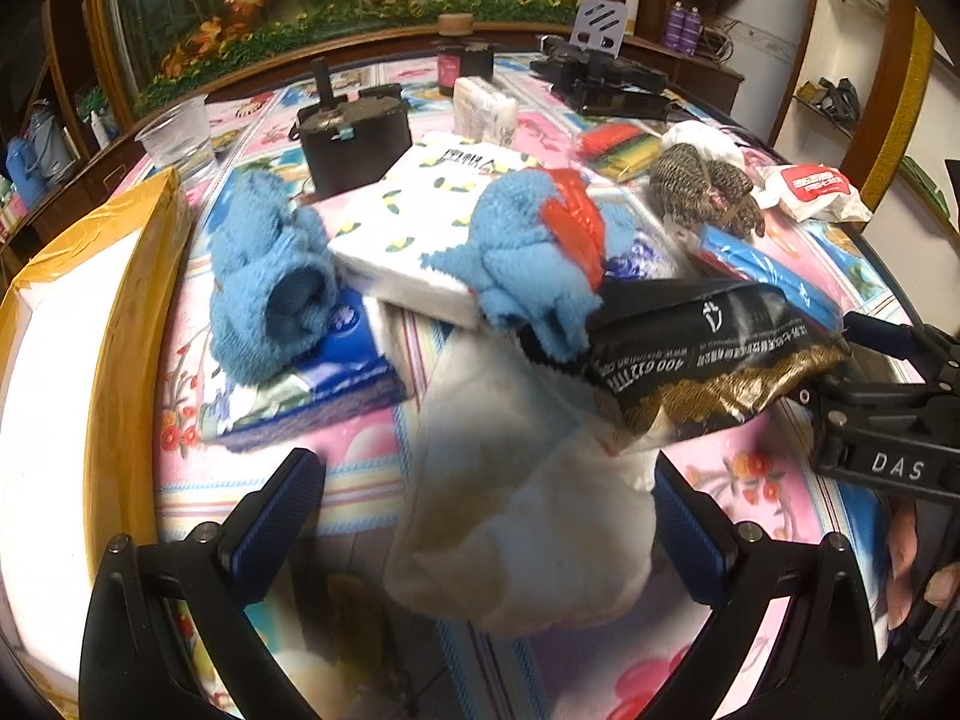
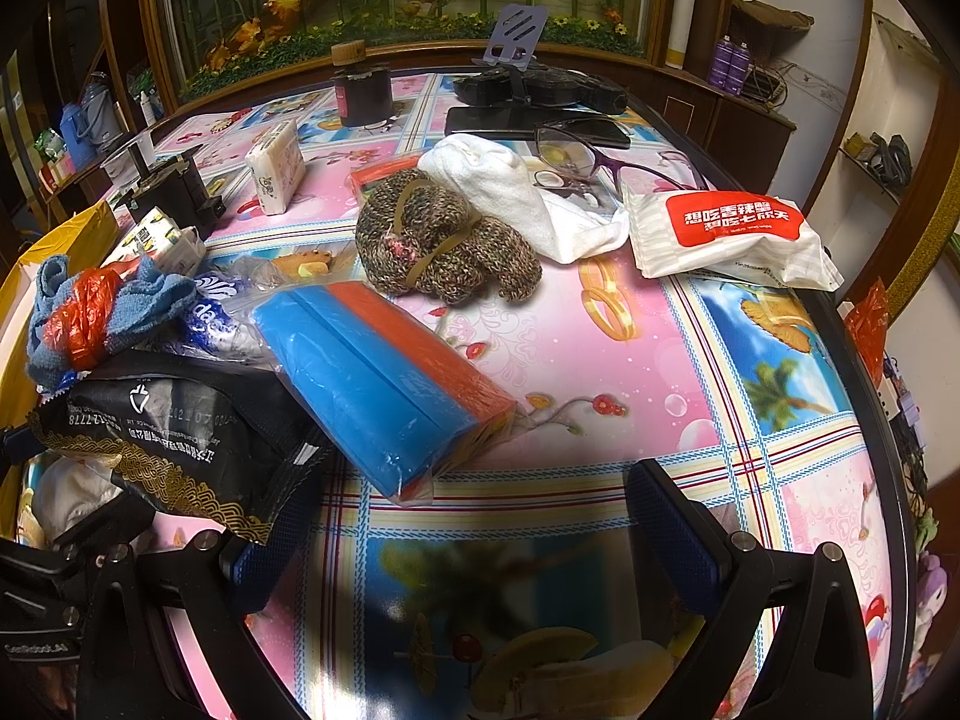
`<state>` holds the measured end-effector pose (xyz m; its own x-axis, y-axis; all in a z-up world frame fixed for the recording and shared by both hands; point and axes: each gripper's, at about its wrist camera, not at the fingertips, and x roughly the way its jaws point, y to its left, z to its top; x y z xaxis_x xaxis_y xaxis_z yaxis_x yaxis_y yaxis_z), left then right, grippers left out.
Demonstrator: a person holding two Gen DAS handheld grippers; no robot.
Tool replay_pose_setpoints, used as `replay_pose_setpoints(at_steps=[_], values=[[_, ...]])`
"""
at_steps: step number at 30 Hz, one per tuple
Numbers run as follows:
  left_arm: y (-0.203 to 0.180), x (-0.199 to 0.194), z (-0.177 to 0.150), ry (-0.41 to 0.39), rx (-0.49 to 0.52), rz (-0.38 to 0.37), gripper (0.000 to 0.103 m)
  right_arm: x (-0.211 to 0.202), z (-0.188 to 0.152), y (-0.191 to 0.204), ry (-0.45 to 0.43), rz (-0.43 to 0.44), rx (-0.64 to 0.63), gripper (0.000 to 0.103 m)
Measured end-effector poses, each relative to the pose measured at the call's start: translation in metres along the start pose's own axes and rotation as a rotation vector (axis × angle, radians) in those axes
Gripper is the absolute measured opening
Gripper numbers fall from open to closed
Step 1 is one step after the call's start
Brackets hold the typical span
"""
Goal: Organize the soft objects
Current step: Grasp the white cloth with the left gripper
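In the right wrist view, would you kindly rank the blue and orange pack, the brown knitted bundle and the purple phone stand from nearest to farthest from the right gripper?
From the right gripper:
1. Blue and orange pack, just ahead, slightly left.
2. Brown knitted bundle, mid-table, centre.
3. Purple phone stand, at the table's far edge.

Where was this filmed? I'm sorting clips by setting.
Probably a lived-in home room: a floral plastic tablecloth cluttered with purple-framed eyeglasses, with wooden cabinets behind.
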<state>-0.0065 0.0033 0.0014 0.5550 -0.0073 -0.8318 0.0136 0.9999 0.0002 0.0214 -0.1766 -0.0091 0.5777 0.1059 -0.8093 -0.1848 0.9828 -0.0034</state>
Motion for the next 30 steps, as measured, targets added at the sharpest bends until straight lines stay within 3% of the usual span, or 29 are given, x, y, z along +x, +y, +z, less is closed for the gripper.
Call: replay_pose_setpoints(at_steps=[7, 14, 20, 25, 26, 30], values=[[0.0, -0.021, -0.026, 0.027, 0.042, -0.097, 0.103, 0.0, 0.0, 0.0, 0.0, 0.0, 0.0, 0.102], [0.027, -0.05, -0.043, -0.082, -0.038, -0.242, 0.103, 0.0, 0.0, 0.0, 0.0, 0.0, 0.0, 0.102], [0.024, -0.053, -0.039, -0.118, -0.052, -0.22, 0.103, 0.0, 0.0, 0.0, 0.0, 0.0, 0.0, 0.102], [0.018, -0.036, -0.021, -0.088, -0.075, -0.23, 0.101, 0.0, 0.0, 0.0, 0.0, 0.0, 0.0, 0.102], [0.016, -0.034, -0.019, -0.078, -0.071, -0.219, 0.094, 0.0, 0.0, 0.0, 0.0, 0.0, 0.0, 0.102], [0.007, -0.022, -0.01, -0.049, -0.048, -0.136, 0.042, 0.0, 0.0, 0.0, 0.0, 0.0, 0.0, 0.102]])
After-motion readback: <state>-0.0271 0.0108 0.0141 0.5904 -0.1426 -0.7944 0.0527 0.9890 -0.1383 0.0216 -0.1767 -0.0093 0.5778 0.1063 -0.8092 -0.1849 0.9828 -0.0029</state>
